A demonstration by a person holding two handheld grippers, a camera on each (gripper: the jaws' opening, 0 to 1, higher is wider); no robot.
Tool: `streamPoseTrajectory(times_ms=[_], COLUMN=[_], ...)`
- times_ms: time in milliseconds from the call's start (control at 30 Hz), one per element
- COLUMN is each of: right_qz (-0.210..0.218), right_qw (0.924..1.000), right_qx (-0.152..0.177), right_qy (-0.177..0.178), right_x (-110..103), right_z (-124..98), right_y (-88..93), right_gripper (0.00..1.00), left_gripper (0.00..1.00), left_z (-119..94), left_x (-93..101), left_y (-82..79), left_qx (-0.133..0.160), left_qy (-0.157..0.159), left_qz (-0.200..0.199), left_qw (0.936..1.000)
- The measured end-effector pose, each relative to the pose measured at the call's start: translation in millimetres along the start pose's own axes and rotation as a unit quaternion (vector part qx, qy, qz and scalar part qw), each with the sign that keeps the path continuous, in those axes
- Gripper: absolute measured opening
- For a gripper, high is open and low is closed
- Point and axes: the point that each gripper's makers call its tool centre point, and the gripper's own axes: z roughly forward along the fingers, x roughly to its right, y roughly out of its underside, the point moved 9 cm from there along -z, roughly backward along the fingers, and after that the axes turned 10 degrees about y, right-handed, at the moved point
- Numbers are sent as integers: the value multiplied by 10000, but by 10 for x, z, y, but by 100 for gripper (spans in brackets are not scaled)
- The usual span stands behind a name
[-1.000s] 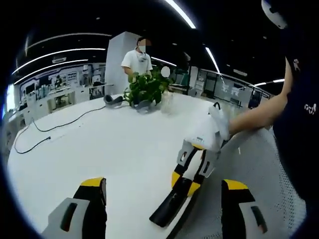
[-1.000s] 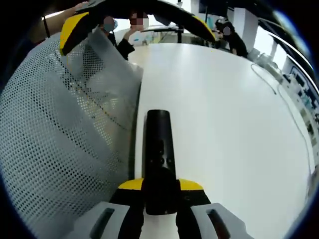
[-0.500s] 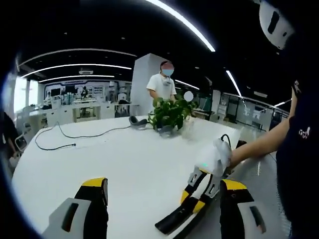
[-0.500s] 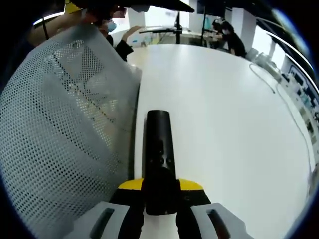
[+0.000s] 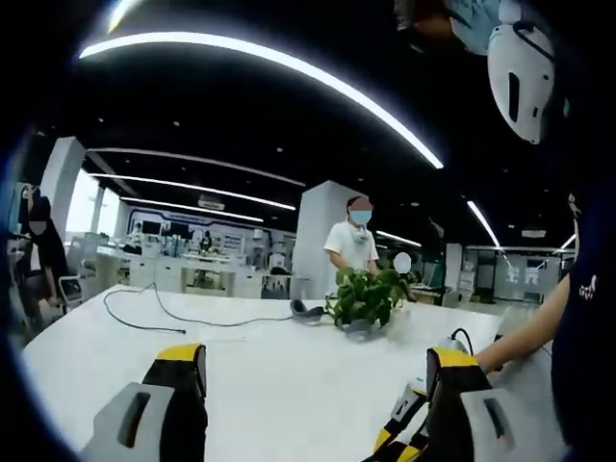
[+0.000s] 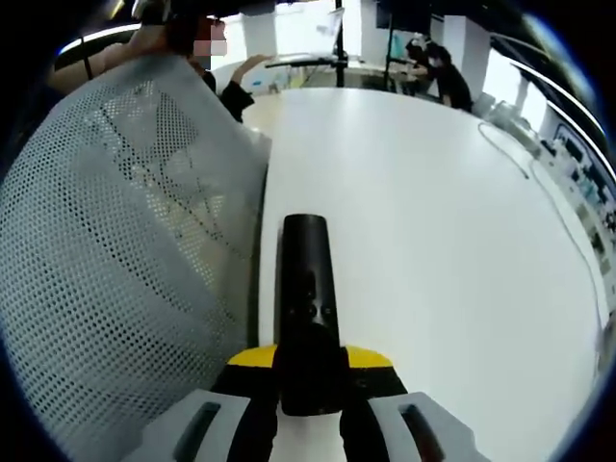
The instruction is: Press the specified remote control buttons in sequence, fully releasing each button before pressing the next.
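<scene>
A slim black remote (image 6: 306,284) with small buttons lies lengthwise on the white table (image 6: 433,212), pointing away from me. My right gripper (image 6: 308,358) is shut on its near end, the yellow-tipped jaws pressing both sides. In the left gripper view my left gripper (image 5: 318,385) is open, its jaws far apart with nothing between them, held above the table (image 5: 250,366). The right gripper (image 5: 399,433) peeks in at the bottom of that view beside my left gripper's right jaw, held by a person's arm (image 5: 525,337).
A white mesh panel (image 6: 115,250) runs along the left of the remote. A potted plant (image 5: 366,298), headphones (image 5: 306,310) and a black cable (image 5: 164,313) lie on the far table. A person (image 5: 352,241) stands behind the plant. A cable (image 6: 539,183) crosses the table's right side.
The left gripper view has swung upward, so the right gripper and remote have dropped to its bottom edge. The right gripper stays shut on the remote, unmoved.
</scene>
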Motion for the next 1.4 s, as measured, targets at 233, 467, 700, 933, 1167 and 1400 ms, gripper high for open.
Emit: streamPoseTrajectory(times_ms=[233, 467, 700, 933, 1167, 1400], right_qz=[-121, -505, -615, -812, -844, -865], right_qw=[9999, 9987, 9981, 9958, 9948, 9947], right_qx=[-7, 6, 100, 360, 492, 442], right_qy=[44, 98, 1, -207, -280, -351], right_x=[-8, -37, -12, 79, 186, 289], right_z=[12, 8, 3, -5, -6, 12], right_y=[-13, -13, 7, 76, 96, 79], right_gripper=[21, 21, 21, 21, 21, 21], left_gripper=[96, 95, 93, 93, 93, 93], left_z=[0, -6, -85, -113, -132, -125], left_x=[-9, -13, -81, -116, -128, -129], left_y=[6, -21, -10, 17, 20, 37], left_qx=[-212, -192, -28, -86, -12, -97], left_qy=[-14, -119, -265, -359, -420, -450], left_qz=[20, 80, -80, -58, -114, -46], left_qw=[9998, 9997, 9996, 9993, 9991, 9989])
